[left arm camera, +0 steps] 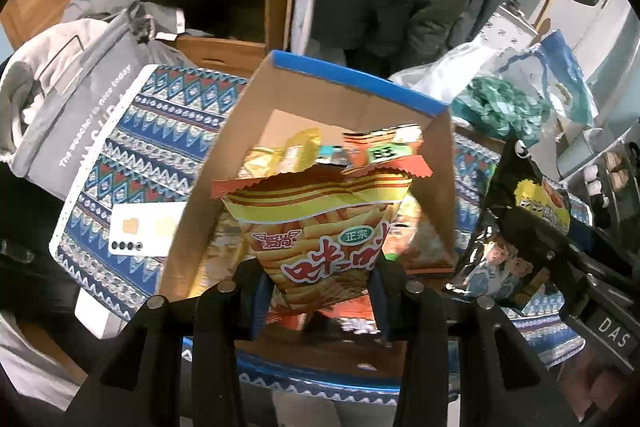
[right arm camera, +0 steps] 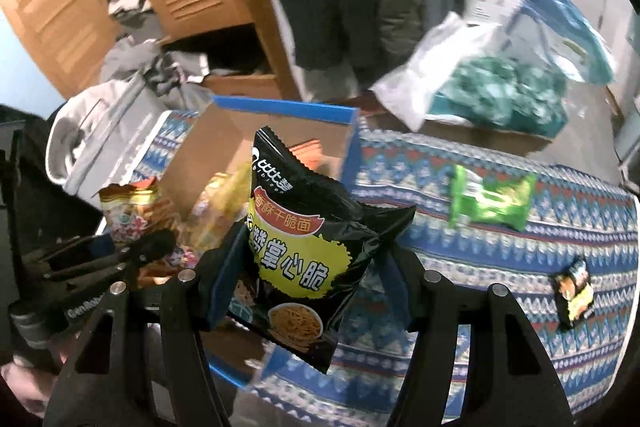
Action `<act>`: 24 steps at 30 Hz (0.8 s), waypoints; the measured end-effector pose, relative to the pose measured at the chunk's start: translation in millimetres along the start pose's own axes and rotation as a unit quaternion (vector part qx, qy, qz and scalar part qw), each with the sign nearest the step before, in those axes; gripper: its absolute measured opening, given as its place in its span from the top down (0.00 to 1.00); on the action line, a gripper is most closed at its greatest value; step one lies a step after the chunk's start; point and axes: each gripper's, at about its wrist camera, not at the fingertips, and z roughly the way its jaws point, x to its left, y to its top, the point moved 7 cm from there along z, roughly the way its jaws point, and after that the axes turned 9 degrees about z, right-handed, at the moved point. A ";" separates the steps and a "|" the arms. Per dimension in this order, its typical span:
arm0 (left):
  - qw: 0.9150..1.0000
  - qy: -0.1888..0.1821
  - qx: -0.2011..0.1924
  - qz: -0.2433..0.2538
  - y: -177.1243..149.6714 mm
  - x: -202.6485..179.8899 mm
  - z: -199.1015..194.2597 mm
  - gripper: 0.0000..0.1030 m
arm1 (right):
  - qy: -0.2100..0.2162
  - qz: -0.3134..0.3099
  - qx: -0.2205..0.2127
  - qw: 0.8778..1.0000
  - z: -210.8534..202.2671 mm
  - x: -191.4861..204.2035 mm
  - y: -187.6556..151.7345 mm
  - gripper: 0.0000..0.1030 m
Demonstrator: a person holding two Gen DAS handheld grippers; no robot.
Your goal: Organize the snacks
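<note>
Holding a snack in each claw, the person is busy filling the box (left arm camera: 248,131). The left claw (left arm camera: 316,301) is clamped on the orange bag (left arm camera: 320,227) of stick snacks. It grips the bag near its bottom, and the bag hangs right over the open box. More snacks already lie inside the box, up at 12 o'clock from the orange bag.

The right claw (right arm camera: 310,287) is clamped on the black bag (right arm camera: 300,259) of crunchy noodles. That bag sits just at the box's right side, at about 3 o'clock from the box, not over the opening yet as far as I can tell.

The box stands on a cloth (right arm camera: 500,267) with blue zigzag stripes. Two snacks are still out on the cloth. A green pack (right arm camera: 490,205) lies at 2 o'clock from the black bag, well apart from the box. A small dark pack (right arm camera: 572,293) lies at 3 o'clock, near the cloth's edge.

I think the step now is dropping the orange bag in. The left claw only needs to open, maybe a bit lower first, so the bag lands flat. Then the black bag must move toward 9 o'clock, over the opening, before it is let go. After that, the green and dark packs need picking up.
</note>
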 end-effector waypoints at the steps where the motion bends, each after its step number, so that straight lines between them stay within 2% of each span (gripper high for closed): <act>1: 1.000 0.000 0.001 0.000 -1.1 4.0 1.6 0.59 | 0.001 -0.003 0.003 1.000 2.7 4.2 -0.1 0.39; 7: 0.999 -0.007 0.021 -0.026 -10.3 29.3 16.4 0.59 | 0.002 -0.029 0.024 0.999 26.2 34.2 -5.6 0.39; 13: 0.999 -0.005 0.020 -0.032 -12.3 41.4 18.7 0.58 | 0.003 -0.048 0.044 0.998 43.0 50.3 -14.0 0.38; 15: 0.999 -0.008 0.021 -0.035 -12.7 42.6 18.6 0.50 | 0.008 -0.051 0.047 0.998 44.7 54.3 -14.7 0.35; 16: 0.999 -0.009 0.021 -0.037 -12.9 43.2 18.5 0.43 | 0.009 -0.052 0.047 0.998 44.7 55.2 -14.5 0.30; 24: 0.999 -0.015 0.018 -0.044 -12.7 42.3 14.0 0.37 | -0.004 -0.053 0.029 0.998 34.1 49.6 -8.8 0.30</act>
